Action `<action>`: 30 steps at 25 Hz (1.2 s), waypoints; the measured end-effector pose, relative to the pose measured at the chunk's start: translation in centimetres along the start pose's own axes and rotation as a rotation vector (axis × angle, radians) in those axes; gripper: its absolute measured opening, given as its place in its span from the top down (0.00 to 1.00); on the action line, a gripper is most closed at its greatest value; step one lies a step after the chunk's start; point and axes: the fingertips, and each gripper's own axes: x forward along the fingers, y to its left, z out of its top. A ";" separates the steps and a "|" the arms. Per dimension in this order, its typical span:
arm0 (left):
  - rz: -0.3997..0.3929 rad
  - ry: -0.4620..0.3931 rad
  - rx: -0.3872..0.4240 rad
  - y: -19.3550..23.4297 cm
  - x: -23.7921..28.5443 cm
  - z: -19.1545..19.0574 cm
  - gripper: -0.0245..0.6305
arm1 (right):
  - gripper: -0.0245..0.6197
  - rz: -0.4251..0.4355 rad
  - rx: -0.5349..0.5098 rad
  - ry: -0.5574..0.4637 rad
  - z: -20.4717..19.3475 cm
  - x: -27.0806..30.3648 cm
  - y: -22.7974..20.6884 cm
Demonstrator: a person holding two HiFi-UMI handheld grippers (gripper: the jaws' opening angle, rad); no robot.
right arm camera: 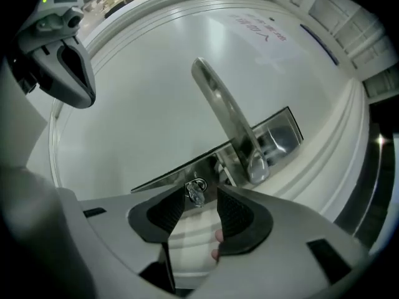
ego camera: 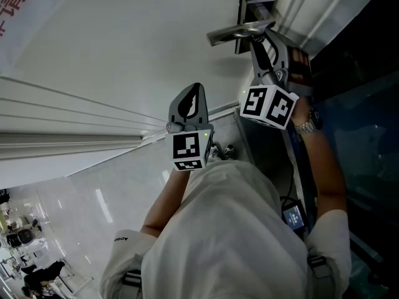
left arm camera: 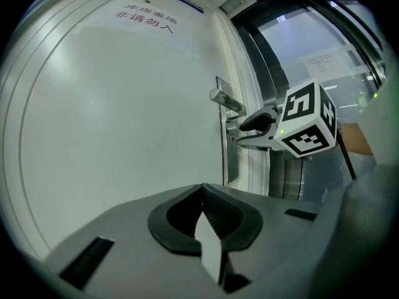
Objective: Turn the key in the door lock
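Note:
A small silver key (right arm camera: pixel 195 193) sticks out of the lock in the metal plate (right arm camera: pixel 163 178) on a white door, just below the lever handle (right arm camera: pixel 221 108). My right gripper (right arm camera: pixel 201 207) is open, and the key stands in the gap between its two black pads without being clamped. In the head view this gripper (ego camera: pixel 262 47) reaches up under the handle (ego camera: pixel 240 32). My left gripper (ego camera: pixel 190 103) is shut on nothing and hangs in front of the bare door panel (left arm camera: pixel 124 117), left of the lock and well apart from it.
The door carries red lettering (left arm camera: pixel 146 16) near its top. Right of the door are a pale frame (left arm camera: pixel 249 167) and a dark glass panel (ego camera: pixel 361 123). The person's sleeve and shoulder (ego camera: pixel 224 229) fill the lower middle of the head view. People stand far off (ego camera: pixel 34 273).

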 end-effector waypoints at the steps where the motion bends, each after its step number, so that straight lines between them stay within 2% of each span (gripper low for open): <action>1: 0.001 0.000 0.000 0.0 0.0 0.0 0.95 | 0.71 -0.005 -0.029 0.000 0.1 0.1 0.1; 7: 0.007 0.001 0.000 0.3 0.0 0.0 0.95 | 0.81 -0.036 -0.194 -0.002 0.0 0.5 0.8; 15: 0.011 -0.001 0.000 0.3 0.0 0.0 0.95 | 0.93 -0.091 -0.212 0.000 -0.3 1.0 0.8; 20: 0.011 0.001 -0.004 0.3 0.1 0.0 0.95 | 0.94 -0.094 -0.127 -0.001 -0.3 1.1 0.6; 26: 0.012 -0.001 -0.004 0.2 0.2 0.1 0.95 | 0.94 -0.042 0.104 -0.013 -0.2 1.0 0.3; 30: 0.009 -0.002 -0.002 0.0 0.2 0.1 0.95 | 0.94 -0.020 0.214 -0.012 -0.2 1.1 0.1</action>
